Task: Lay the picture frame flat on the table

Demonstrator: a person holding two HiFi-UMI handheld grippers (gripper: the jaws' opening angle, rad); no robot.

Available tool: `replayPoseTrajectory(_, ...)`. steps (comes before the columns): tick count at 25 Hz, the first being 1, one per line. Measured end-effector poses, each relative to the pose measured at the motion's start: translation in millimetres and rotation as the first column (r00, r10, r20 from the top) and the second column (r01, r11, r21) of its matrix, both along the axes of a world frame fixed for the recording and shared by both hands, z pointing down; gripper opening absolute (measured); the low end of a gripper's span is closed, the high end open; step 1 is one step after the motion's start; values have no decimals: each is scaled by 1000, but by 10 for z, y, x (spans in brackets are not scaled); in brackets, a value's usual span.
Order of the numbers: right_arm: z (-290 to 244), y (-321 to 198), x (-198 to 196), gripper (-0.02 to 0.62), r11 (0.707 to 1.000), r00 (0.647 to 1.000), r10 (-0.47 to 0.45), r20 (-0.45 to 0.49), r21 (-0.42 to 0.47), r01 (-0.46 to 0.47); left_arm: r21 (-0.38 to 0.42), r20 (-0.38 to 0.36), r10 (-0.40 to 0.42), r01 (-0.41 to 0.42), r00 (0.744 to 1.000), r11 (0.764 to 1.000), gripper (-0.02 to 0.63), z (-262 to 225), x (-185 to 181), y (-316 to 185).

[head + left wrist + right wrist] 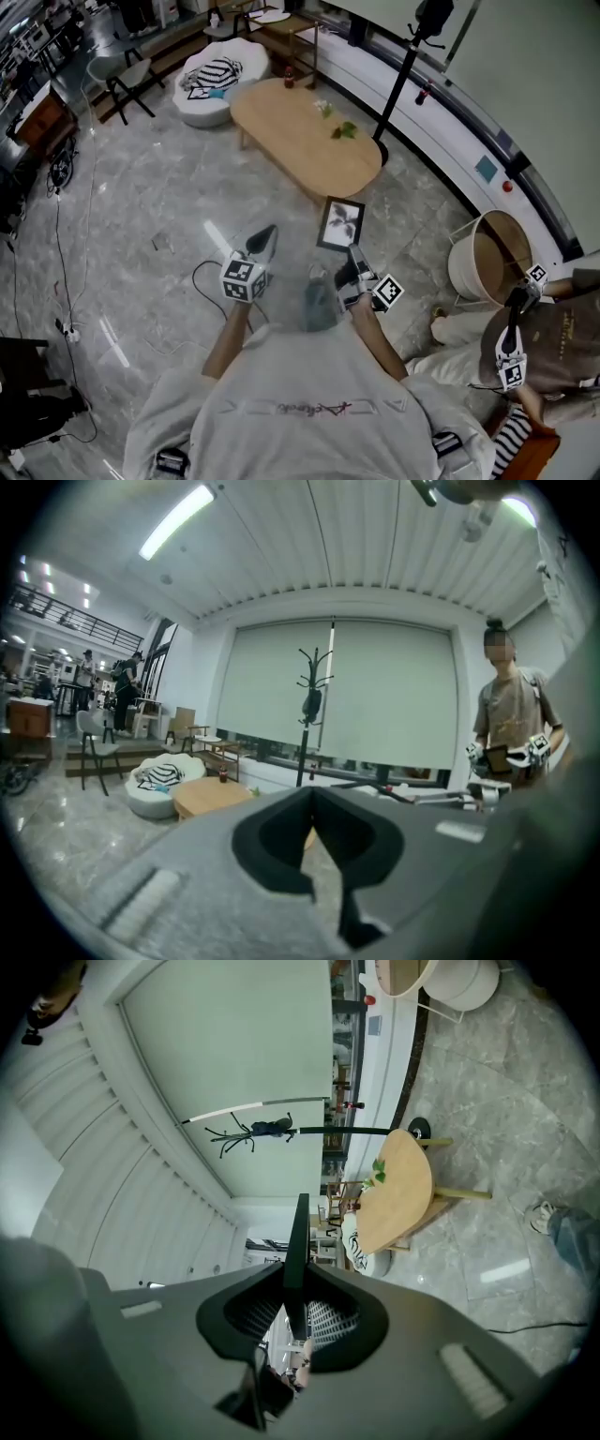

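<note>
The picture frame (340, 223), black-edged with a plant print, hangs upright in the air over the floor, short of the oval wooden table (300, 141). My right gripper (354, 255) is shut on its lower edge. In the right gripper view the frame (297, 1241) shows edge-on as a thin dark strip pinched between the ribbed pads of the gripper (296, 1283), with the table (398, 1190) beyond. My left gripper (268, 232) is held to the left of the frame, apart from it. Seen in its own view, the left gripper (315, 797) has its jaws together with nothing between them.
On the table stand a small green plant (344, 131) and a bottle (289, 80). A white pouf with striped cloth (220, 80) sits past its far end, a black coat stand (403, 70) to its right. A round basket table (492, 258) and another person (553, 347) are at right.
</note>
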State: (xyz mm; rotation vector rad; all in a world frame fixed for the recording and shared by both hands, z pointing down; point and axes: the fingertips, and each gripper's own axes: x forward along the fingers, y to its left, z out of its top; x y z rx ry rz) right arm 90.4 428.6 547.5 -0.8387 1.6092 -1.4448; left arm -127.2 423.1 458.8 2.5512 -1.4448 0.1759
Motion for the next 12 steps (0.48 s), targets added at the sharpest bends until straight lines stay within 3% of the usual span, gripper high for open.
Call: replayPoseTrajectory(12, 41, -818, 104, 75, 1000, 1000, 23, 0, 0, -23, 0, -1, 23, -23, 1000, 1000, 0, 5, 123, -857)
